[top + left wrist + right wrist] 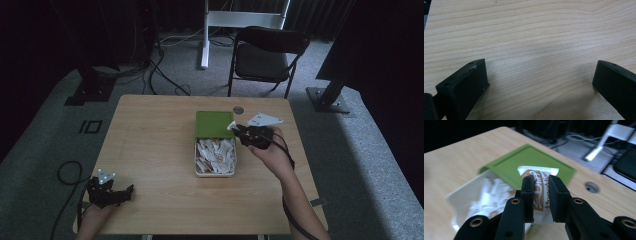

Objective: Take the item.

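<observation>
High view first, and we go from left to right: at the near left corner of the counter our left gripper rests low over the wood, held by our left hand, with its grey three-cornered plate on top and a black cable looping on the grey carpet beside it. From the left gripper view we see its two black jaws standing wide apart, and between them is bare wood grain. Further right, near the middle of the counter, stands a white box that contains many small white and brown packets. Its green lid lies flat just behind it, touching its far edge, as far as we can tell. Just right of the lid, our right gripper is above the counter, held by our right hand, and it carries one sachet at its tip. From the right gripper view this sachet is white with a brown printed label, and the two jaws are closed narrow on its middle, pressing it from both sides, with the top of it standing up over the green lid. The box appears blurred below and to the left of it. A small round hole sits in the counter behind the gripper, and a black folding chair stands on the floor beyond the far edge.
</observation>
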A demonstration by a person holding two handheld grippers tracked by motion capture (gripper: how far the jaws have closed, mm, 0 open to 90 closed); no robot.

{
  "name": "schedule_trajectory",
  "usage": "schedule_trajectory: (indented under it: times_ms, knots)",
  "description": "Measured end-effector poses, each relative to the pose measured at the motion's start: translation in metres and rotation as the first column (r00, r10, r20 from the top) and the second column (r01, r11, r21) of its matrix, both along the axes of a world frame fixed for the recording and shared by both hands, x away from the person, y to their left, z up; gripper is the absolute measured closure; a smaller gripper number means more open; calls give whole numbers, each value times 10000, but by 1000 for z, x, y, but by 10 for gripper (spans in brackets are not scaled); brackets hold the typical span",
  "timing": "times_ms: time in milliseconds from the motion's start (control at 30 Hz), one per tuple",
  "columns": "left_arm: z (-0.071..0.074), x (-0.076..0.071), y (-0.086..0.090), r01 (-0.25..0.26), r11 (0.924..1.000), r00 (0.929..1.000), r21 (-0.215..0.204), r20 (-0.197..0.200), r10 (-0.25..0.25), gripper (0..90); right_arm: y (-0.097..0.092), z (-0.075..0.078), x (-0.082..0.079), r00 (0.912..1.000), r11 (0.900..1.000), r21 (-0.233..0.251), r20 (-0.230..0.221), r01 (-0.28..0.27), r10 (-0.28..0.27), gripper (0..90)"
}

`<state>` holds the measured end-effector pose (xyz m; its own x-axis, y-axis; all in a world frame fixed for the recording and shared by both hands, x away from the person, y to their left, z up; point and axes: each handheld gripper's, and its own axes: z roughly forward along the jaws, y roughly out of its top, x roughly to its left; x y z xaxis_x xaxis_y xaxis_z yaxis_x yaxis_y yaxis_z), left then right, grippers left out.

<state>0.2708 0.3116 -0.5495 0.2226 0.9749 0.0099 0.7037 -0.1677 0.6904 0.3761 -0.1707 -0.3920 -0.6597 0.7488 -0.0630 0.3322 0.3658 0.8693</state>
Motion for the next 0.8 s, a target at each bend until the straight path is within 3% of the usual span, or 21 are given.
schedule_trajectory:
  times_ms: [67, 267, 400, 567, 667, 800]
  knots:
    - [0, 0, 0, 5, 10000, 10000, 11, 1, -5, 7, -4, -3, 3, 9991, 9990, -154, 72, 427, -426, 756]
    - [0, 0, 0, 12, 10000, 10000, 18, 1, -12, 7, -18, -19, 16, 9875, 9875, 26, 14, 1573, -1574, 753]
    - [0, 0, 0, 10, 10000, 10000, 17, 0, -10, 7, -23, -30, 25, 9818, 9818, 5, -55, 1899, -1899, 753]
    - [0, 0, 0, 7, 10000, 10000, 16, 1, -7, 7, -27, -44, 37, 9674, 9672, 200, -119, 2533, -2531, 753]
    - [0, 0, 0, 10, 10000, 10000, 19, 0, -10, 7, -27, -49, 42, 9643, 9643, 151, -207, 2642, -2639, 754]
    - [0, 0, 0, 8, 10000, 10000, 12, 1, -8, 7, -29, -62, 55, 9538, 9545, 108, -437, 2979, -2972, 754]
